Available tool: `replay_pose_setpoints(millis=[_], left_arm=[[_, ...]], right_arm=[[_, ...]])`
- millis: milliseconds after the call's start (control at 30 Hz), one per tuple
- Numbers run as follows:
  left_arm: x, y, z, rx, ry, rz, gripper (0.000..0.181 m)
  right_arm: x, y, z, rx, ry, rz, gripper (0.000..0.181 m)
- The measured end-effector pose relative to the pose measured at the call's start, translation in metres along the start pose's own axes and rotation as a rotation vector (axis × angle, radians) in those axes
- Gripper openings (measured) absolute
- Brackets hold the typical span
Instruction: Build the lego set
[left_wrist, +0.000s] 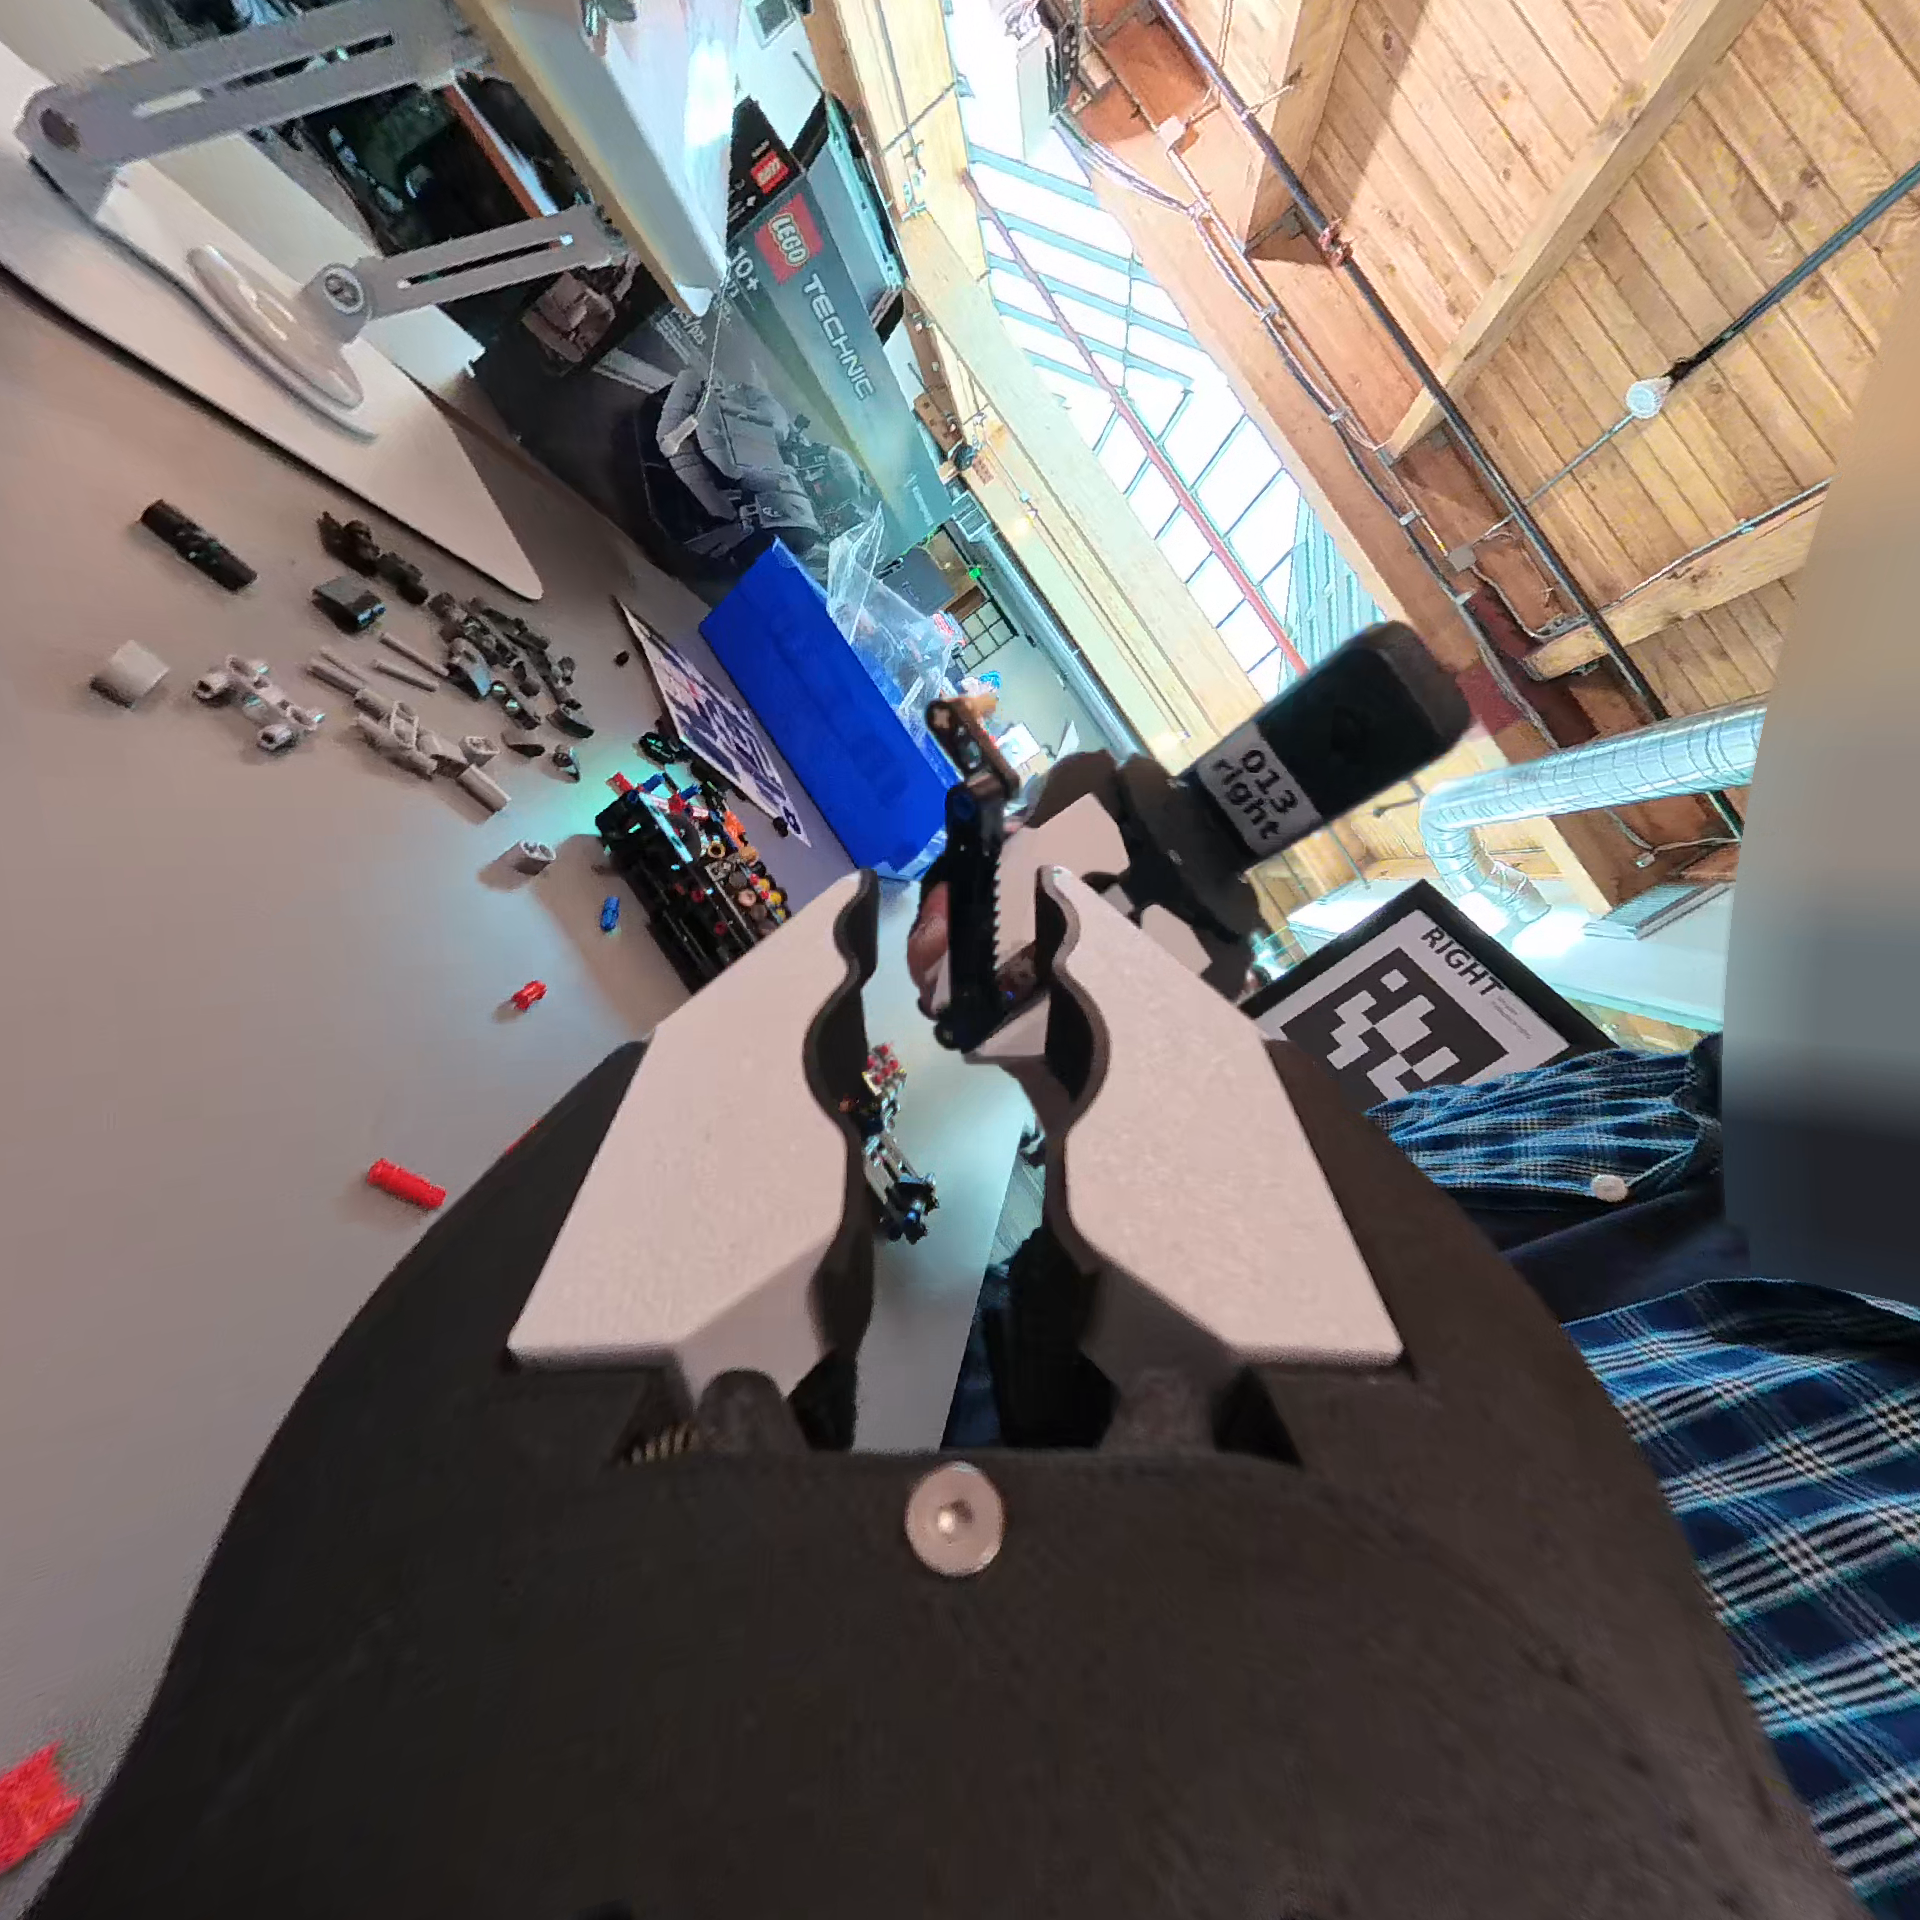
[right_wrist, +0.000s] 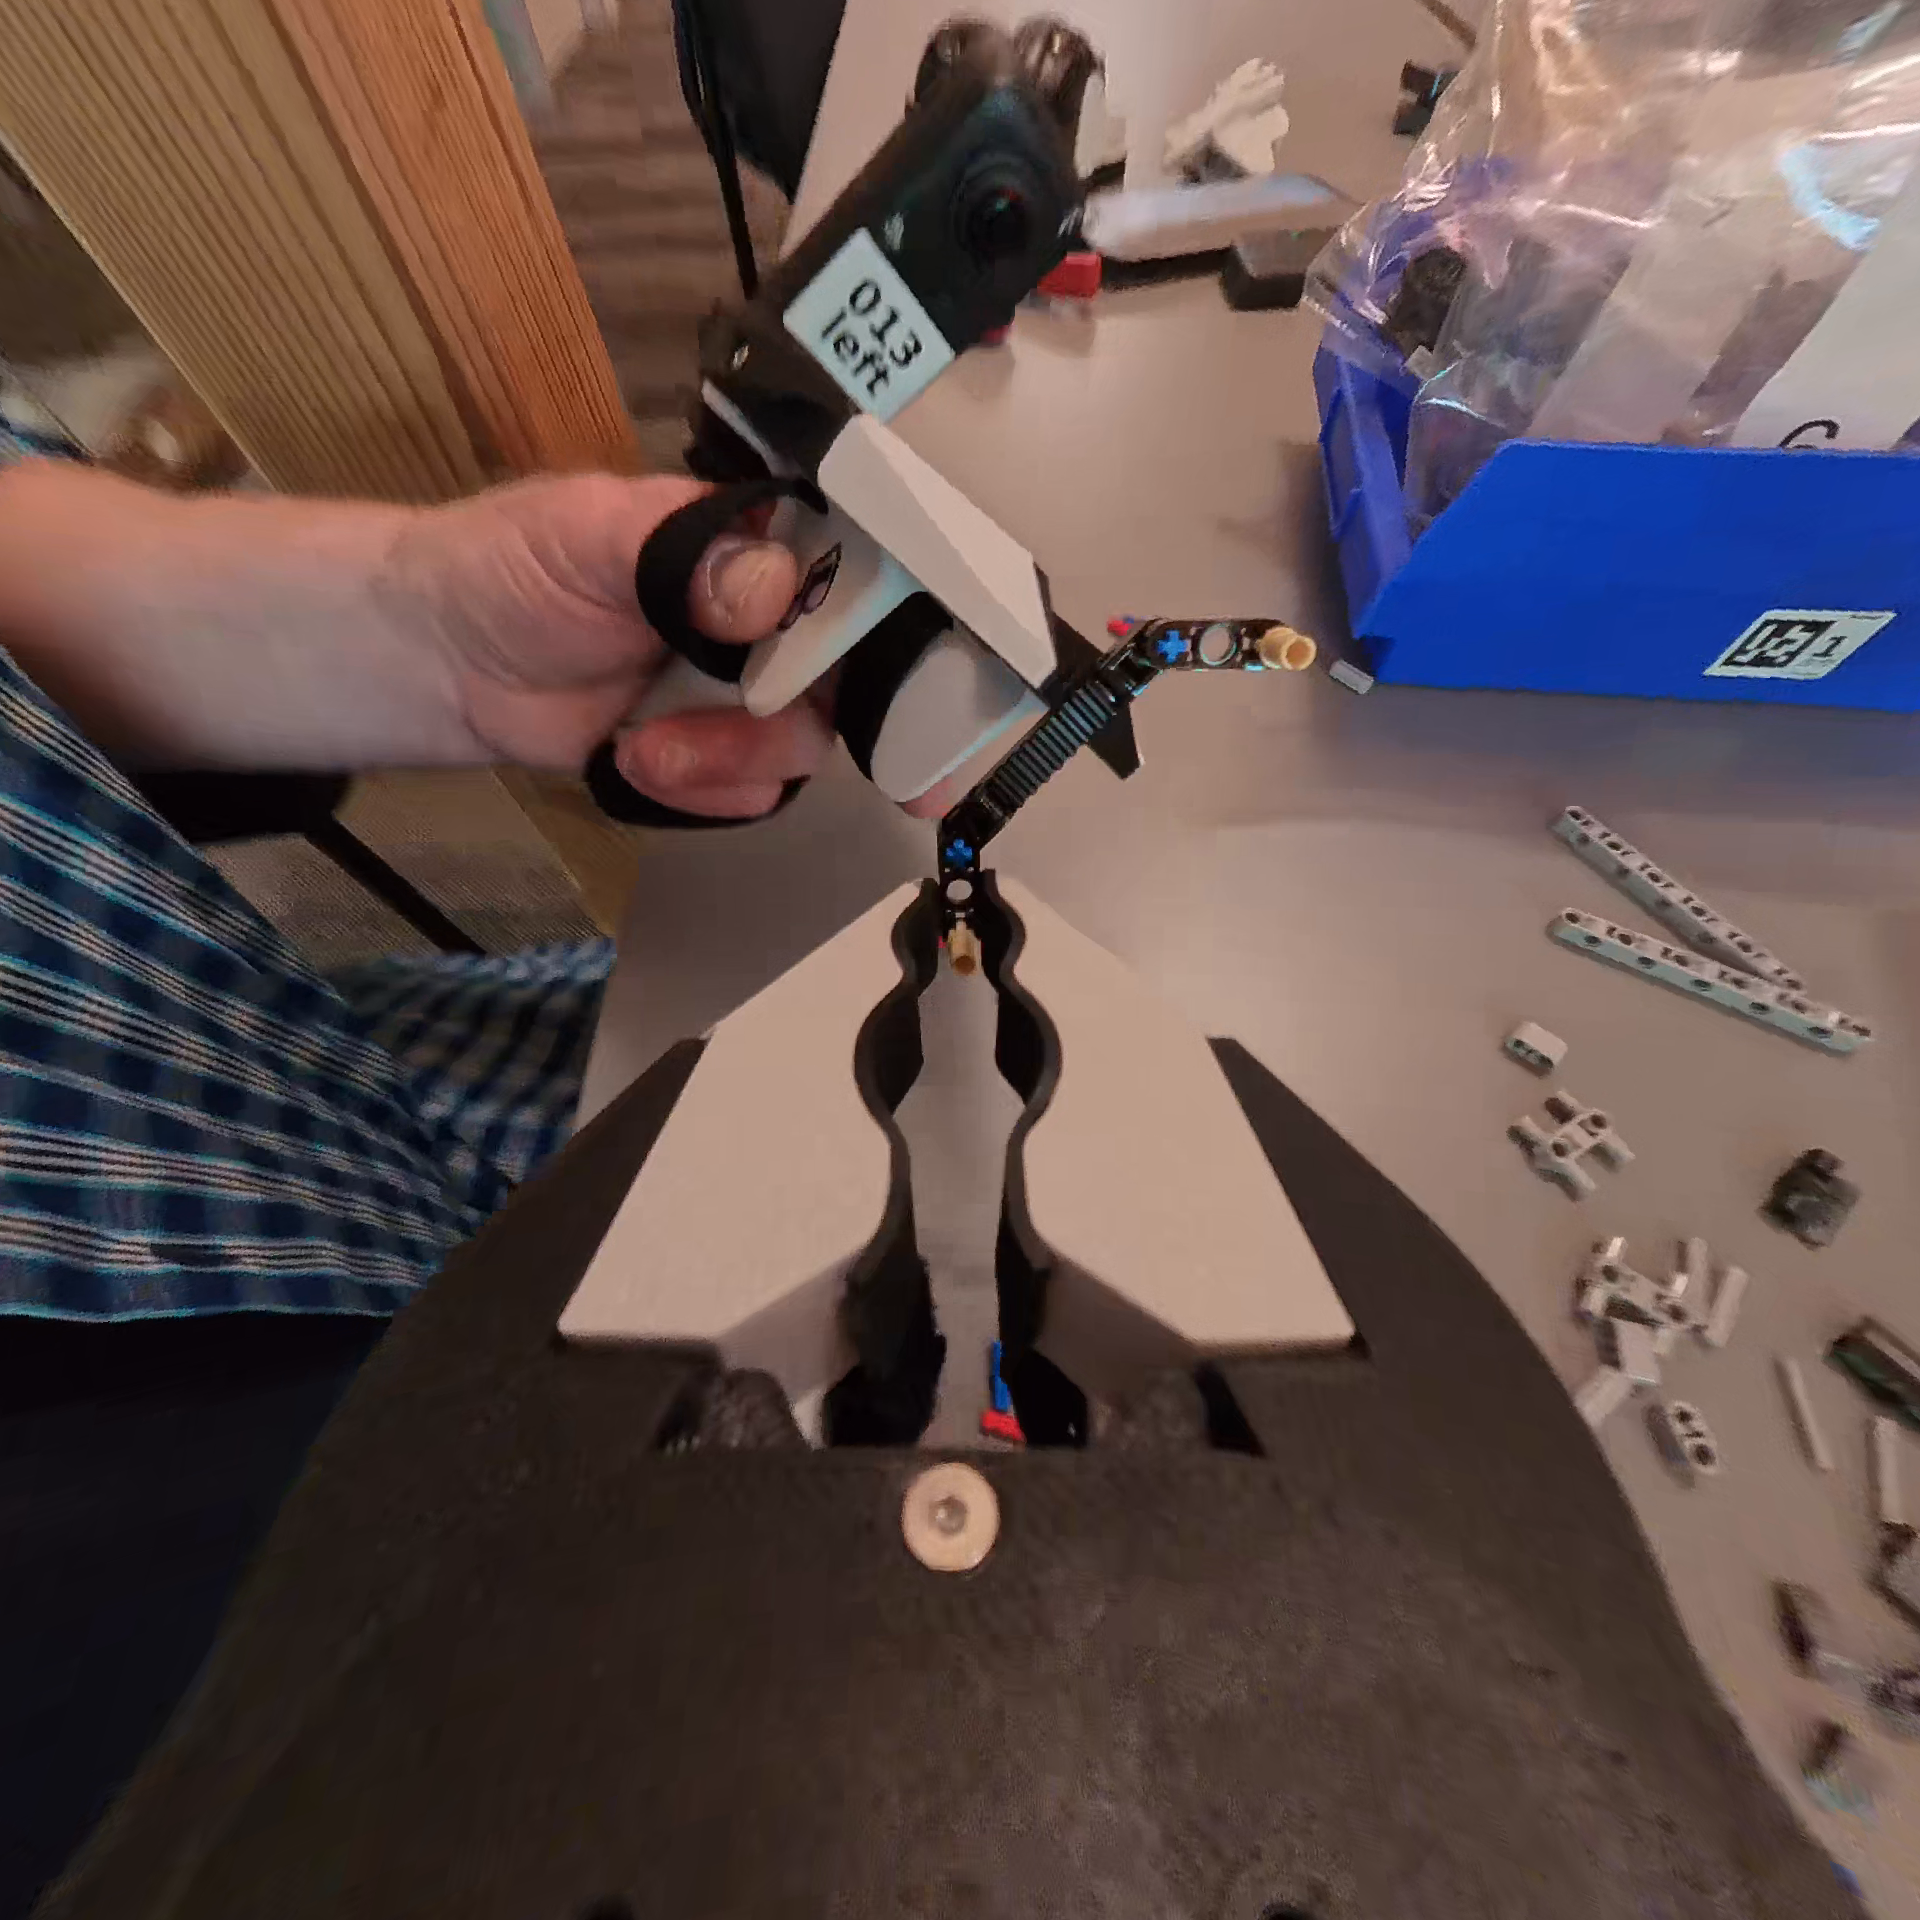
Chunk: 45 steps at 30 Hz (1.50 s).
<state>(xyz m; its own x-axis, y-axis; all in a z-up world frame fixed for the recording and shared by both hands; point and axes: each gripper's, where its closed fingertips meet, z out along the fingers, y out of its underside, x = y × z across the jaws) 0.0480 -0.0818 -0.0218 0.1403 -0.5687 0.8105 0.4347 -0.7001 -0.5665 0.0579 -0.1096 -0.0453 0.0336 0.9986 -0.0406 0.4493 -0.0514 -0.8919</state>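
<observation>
A black lego assembly (right_wrist: 1049, 717), a toothed rack with angled beams, blue pins and tan pins at its ends, is held in the air over the grey table (right_wrist: 1299, 883). My right gripper (right_wrist: 958, 906) is shut on its lower beam end. My left gripper (left_wrist: 956, 888) is open, with the rack (left_wrist: 971, 904) standing between its fingertips, nearer the right finger. In the right wrist view the left gripper (right_wrist: 1023, 717) sits at the rack's middle, held by a person's hand (right_wrist: 499, 623). The right gripper (left_wrist: 982, 997) also shows in the left wrist view, beyond my left fingers.
A blue bin (right_wrist: 1621, 561) with plastic bags stands at the back. The set's box (left_wrist: 727, 416), a booklet (left_wrist: 727, 738) and a black tray of small coloured parts (left_wrist: 696, 883) lie nearby. Loose grey and black pieces (left_wrist: 416, 686), grey beams (right_wrist: 1704, 977), red pins (left_wrist: 405, 1182) and a small assembly (left_wrist: 894, 1174) lie on the table. Less than 4 cm separates the two grippers' tips.
</observation>
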Motion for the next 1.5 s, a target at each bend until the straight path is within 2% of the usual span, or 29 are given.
replay_pose_setpoints(millis=[267,400,500,600,700,833,900,1067,1267,1500], left_arm=[[0.006,-0.004,0.01,-0.031,-0.046,0.119,0.034],[0.008,-0.01,0.015,-0.048,-0.11,0.249,0.041],[0.017,-0.013,0.023,-0.079,-0.127,0.354,0.043],[0.022,-0.016,0.031,-0.092,-0.114,0.361,0.043],[0.025,-0.015,0.04,-0.106,-0.056,0.299,0.042],[0.028,-0.013,0.05,-0.099,0.038,0.185,0.038],[0.034,-0.011,0.053,-0.1,0.114,0.119,0.03],[0.04,-0.002,0.06,-0.12,0.18,0.078,0.013],[0.038,0.003,0.062,-0.102,0.211,0.045,0.007],[0.025,0.0,0.055,-0.073,0.211,0.03,0.007]], right_arm=[[0.006,-0.019,-0.032,0.218,-0.139,0.24,0.004],[0.006,-0.03,-0.047,0.342,-0.297,0.4,0.004],[0.013,-0.031,-0.058,0.422,-0.343,0.469,0.004],[0.017,-0.025,-0.058,0.395,-0.285,0.423,0.004],[0.016,-0.025,-0.057,0.351,-0.198,0.304,0.005],[0.01,-0.026,-0.058,0.311,-0.172,0.207,0.005],[0.009,-0.025,-0.057,0.301,-0.177,0.2,0.005],[0.006,-0.02,-0.054,0.259,-0.172,0.15,0.005],[0.007,-0.012,-0.047,0.211,-0.138,0.118,0.005],[0.014,-0.009,-0.045,0.195,-0.101,0.126,0.022]])
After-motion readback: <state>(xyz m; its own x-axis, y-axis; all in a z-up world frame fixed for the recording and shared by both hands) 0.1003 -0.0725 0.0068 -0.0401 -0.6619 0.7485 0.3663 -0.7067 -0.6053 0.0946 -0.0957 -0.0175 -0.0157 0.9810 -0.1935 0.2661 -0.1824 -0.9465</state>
